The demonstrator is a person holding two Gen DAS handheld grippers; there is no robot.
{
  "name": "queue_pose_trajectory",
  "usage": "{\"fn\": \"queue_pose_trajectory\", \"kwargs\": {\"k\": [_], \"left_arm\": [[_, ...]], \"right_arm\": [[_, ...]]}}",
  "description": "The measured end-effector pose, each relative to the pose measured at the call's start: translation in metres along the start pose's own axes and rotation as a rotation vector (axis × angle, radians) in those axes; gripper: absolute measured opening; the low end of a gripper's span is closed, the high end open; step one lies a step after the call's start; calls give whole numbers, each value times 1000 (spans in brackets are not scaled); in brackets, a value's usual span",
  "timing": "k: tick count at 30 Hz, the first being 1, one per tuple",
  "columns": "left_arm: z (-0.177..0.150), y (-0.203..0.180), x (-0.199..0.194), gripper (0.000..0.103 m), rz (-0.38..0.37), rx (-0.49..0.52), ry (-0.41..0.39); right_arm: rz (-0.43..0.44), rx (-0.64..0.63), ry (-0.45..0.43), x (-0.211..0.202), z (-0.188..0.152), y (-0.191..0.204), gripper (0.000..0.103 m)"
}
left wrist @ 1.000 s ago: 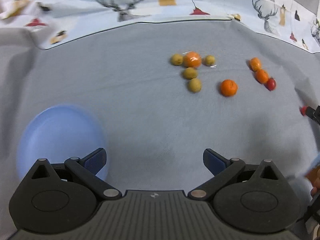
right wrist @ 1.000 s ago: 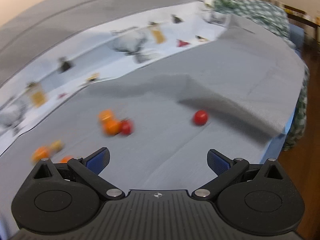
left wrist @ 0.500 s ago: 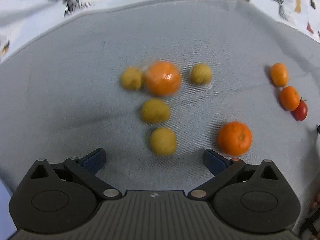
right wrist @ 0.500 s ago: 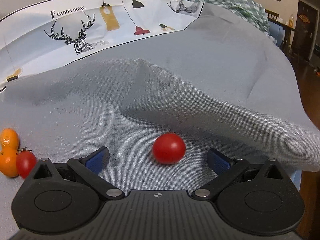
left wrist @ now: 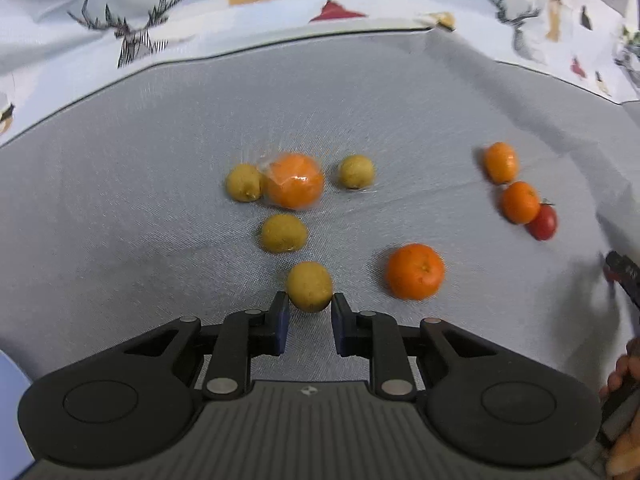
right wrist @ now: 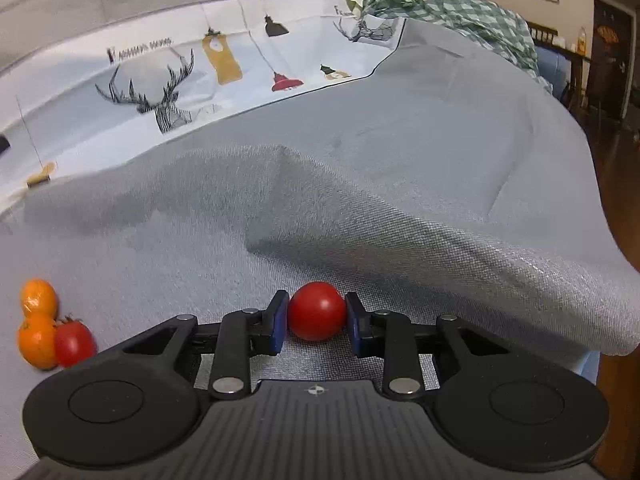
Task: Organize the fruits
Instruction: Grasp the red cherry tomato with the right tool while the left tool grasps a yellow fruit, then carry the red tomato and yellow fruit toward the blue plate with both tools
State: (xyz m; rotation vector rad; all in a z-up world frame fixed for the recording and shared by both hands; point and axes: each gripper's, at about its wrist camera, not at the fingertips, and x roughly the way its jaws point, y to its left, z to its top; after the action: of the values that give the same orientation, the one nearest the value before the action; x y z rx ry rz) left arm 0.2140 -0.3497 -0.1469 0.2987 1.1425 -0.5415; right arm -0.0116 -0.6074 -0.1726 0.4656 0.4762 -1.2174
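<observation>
Here right tongs [right wrist: 316, 320] pinch smooth round tomato [right wrist: 316, 316].

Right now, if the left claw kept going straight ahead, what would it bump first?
The left claw would meet the yellow-green fruit first; it already sits between the tips. Another like it lies further on.

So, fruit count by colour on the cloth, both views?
yellow-green fruits: 4
oranges: 4
red tomatoes: 2
total: 10
</observation>
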Motion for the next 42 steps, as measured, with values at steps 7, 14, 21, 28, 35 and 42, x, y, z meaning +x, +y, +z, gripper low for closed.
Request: {"fn": "queue_pose_trajectory", "kwargs": {"k": [7, 14, 21, 28, 35, 42], "left_arm": [[-20, 7, -63, 24, -17, 20, -87], [-66, 30, -167, 24, -23, -11, -203], [-156, 61, -272, 24, 68, -7, -309], [-248, 98, -330, 24, 124, -68, -362], [-302, 125, -356, 24, 146, -151, -417], [-317, 136, -366, 24, 111, -183, -457]], "right_arm": [[145, 0, -37, -53, 14, 5, 31], [441, -139, -24, -167, 3, 22, 31], [778, -328, 21, -301, -33, 38, 31], [1021, -514, 61, -405, -73, 50, 31], [1070, -675, 23, -469, -102, 47, 31], [1029, -695, 11, -490, -106, 48, 32]]}}
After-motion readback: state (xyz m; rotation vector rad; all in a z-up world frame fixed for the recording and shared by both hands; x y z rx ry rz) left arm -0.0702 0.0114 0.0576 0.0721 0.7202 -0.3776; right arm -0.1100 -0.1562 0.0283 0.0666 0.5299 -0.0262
